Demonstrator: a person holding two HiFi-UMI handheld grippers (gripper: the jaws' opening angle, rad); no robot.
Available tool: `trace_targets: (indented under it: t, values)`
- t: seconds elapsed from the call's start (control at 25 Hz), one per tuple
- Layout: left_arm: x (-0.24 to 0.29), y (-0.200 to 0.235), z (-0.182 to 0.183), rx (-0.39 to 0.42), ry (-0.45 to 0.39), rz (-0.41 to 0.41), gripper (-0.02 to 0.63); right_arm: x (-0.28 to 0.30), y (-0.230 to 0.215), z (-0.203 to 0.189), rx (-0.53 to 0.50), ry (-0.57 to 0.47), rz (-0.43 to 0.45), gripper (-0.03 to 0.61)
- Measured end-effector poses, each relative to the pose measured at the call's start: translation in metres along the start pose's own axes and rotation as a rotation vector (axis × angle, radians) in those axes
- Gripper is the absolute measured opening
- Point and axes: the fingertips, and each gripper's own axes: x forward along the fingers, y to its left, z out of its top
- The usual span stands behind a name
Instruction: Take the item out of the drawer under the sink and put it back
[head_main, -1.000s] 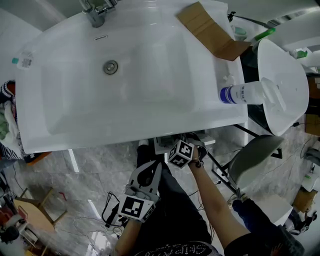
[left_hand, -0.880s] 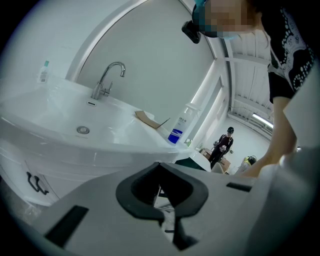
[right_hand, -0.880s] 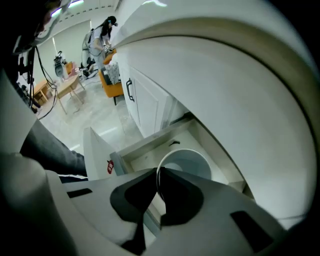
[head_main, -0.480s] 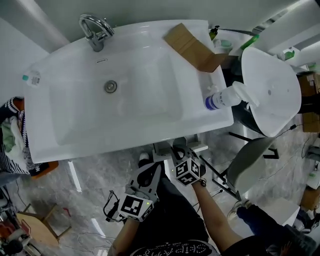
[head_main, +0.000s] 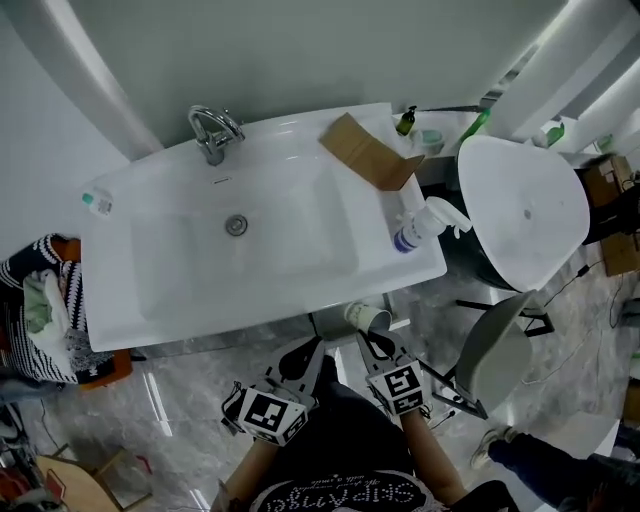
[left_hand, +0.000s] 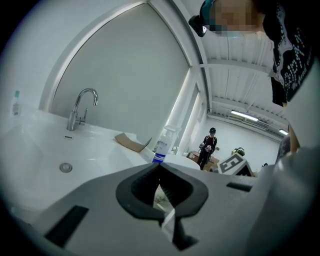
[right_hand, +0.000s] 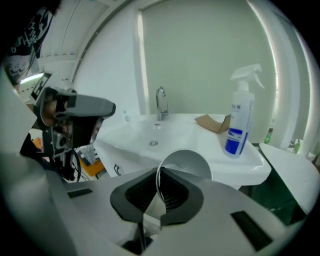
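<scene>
A white paper cup (head_main: 368, 317) is clamped by its rim between the fingers of the right gripper (head_main: 374, 336). The cup is held just in front of the sink (head_main: 180, 310), above the floor. The left gripper (head_main: 300, 357) is positioned beside it, with its fingers closed together on nothing.

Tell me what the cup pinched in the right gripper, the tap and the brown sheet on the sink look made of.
Cup: white, thin-walled and matte; probably paper, possibly thin plastic.
Tap: metal with a polished chrome look, going by its bright reflections.
Brown sheet: plain cardboard, dull and flat, with one flap folded up.
</scene>
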Motion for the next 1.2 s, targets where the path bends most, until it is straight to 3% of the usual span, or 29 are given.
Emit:
trace_targets:
  t: [0.28,0.44,0.8,1.2]
  values:
    - [0.001,-0.007,0.034,0.092,-0.063,-0.047,0.000,-0.041,0.006,0.057,0.047,-0.206,-0.040,0.025]
    - [0.001,-0.006,0.044,0.109,-0.082,-0.056,0.000,-0.055,0.013,0.073,-0.014,-0.263,-0.063,0.025]
    - [0.005,-0.013,0.043,0.189,-0.061,-0.074,0.000,-0.061,0.016,0.079,-0.064,-0.292,-0.088,0.025]
    - [-0.001,-0.008,0.049,0.153,-0.086,-0.071,0.000,-0.061,0.015,0.077,-0.052,-0.285,-0.092,0.026]
